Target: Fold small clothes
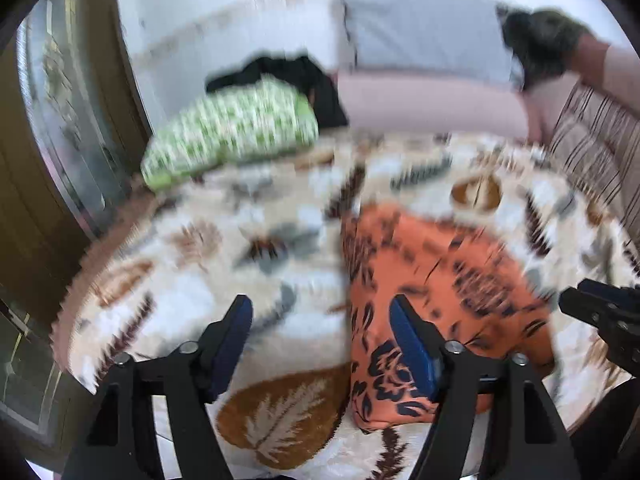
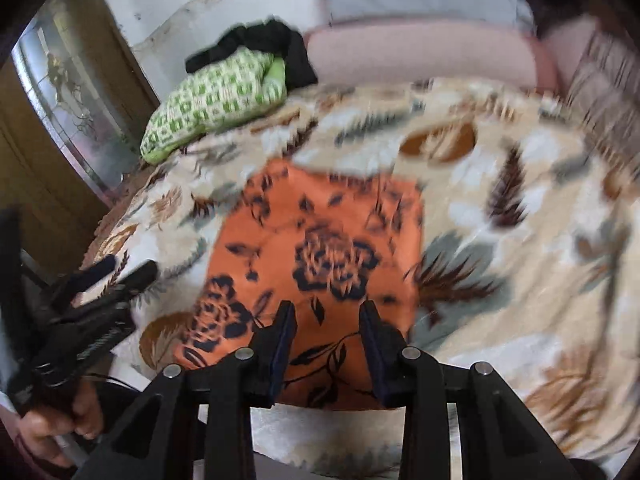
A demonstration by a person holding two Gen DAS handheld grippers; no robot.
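Note:
An orange garment with black flowers [image 1: 432, 280] [image 2: 320, 248] lies folded flat on a leaf-patterned blanket [image 1: 224, 300] [image 2: 520, 208]. My left gripper [image 1: 322, 314] hovers open above the blanket at the garment's left edge. Its right finger [image 1: 408, 332] overlaps the orange cloth in the picture, and nothing is between the pads. My right gripper [image 2: 328, 316] hangs over the garment's near edge with its jaws apart and empty. Each gripper shows in the other view: the right gripper [image 1: 576, 294] at the far right, the left gripper [image 2: 130, 268] at the left, held by a hand [image 2: 52, 420].
A green-and-white patterned garment [image 1: 232, 128] [image 2: 216, 104] lies bunched at the blanket's far left, with black cloth [image 1: 304, 80] [image 2: 276, 44] behind it. Behind them lie a pink bolster [image 1: 432, 104], a grey pillow [image 1: 420, 28] and striped fabric [image 1: 592, 148]. A wooden cabinet with glass [image 1: 60, 120] stands on the left.

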